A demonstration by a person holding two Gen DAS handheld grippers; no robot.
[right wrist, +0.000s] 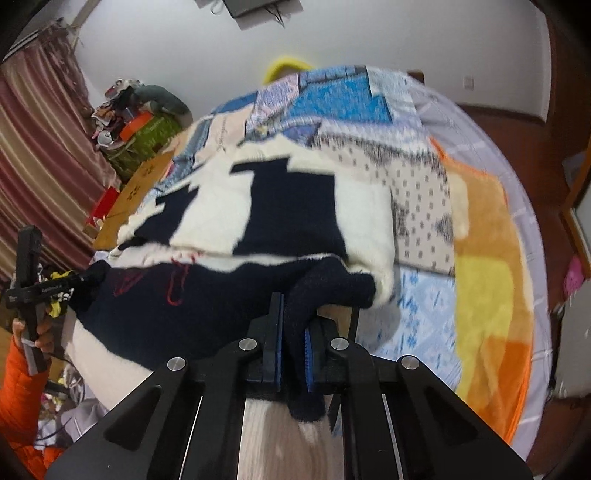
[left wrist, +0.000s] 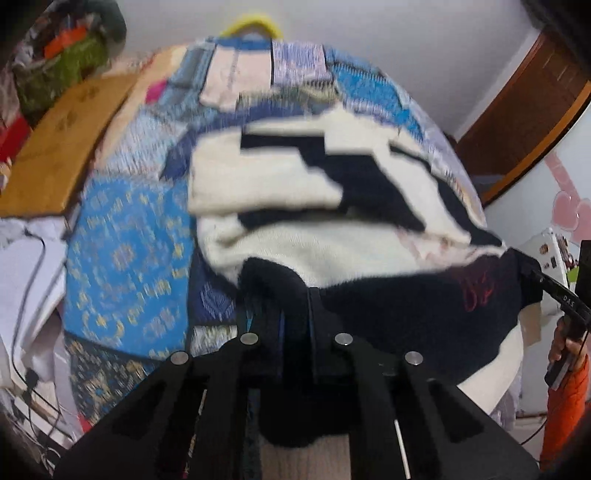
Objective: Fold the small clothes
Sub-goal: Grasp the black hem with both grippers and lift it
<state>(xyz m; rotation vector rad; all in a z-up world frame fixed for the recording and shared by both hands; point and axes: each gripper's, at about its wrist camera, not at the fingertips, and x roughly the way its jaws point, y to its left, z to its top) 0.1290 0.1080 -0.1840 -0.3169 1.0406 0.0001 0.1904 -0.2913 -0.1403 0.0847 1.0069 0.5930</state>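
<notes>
Both hand-held grippers pinch the near edge of one fuzzy sweater (left wrist: 280,206). It is cream white with big dark navy blocks, and it has some thin red lines on a dark part. It looks soft and fluffy. Part of it lies on the bed, on a blue patchwork quilt (left wrist: 125,251), and the near edge is lifted up. The picture is a bit blurry.

From the left wrist view, the left hand-held gripper (left wrist: 284,314) is closed on a dark navy part of the sweater, with its two fingers squeezed close together. Dark cloth bunches up between them and hangs down below.

From the right wrist view, the right hand-held gripper (right wrist: 293,332) is also closed on the sweater. A dark navy tube of cloth runs between its blue pads (right wrist: 308,350) and sticks out below them.

Each view shows the other hand-held gripper at the side, held by a hand (right wrist: 42,334) in an orange sleeve (right wrist: 22,398).

An orange and yellow blanket (right wrist: 487,280) lies on the bed to the right of the quilt. A brown cardboard piece (left wrist: 62,147) sits at the left side of the bed. A yellow hoop (left wrist: 255,24) shows at the far end, by the white wall.
</notes>
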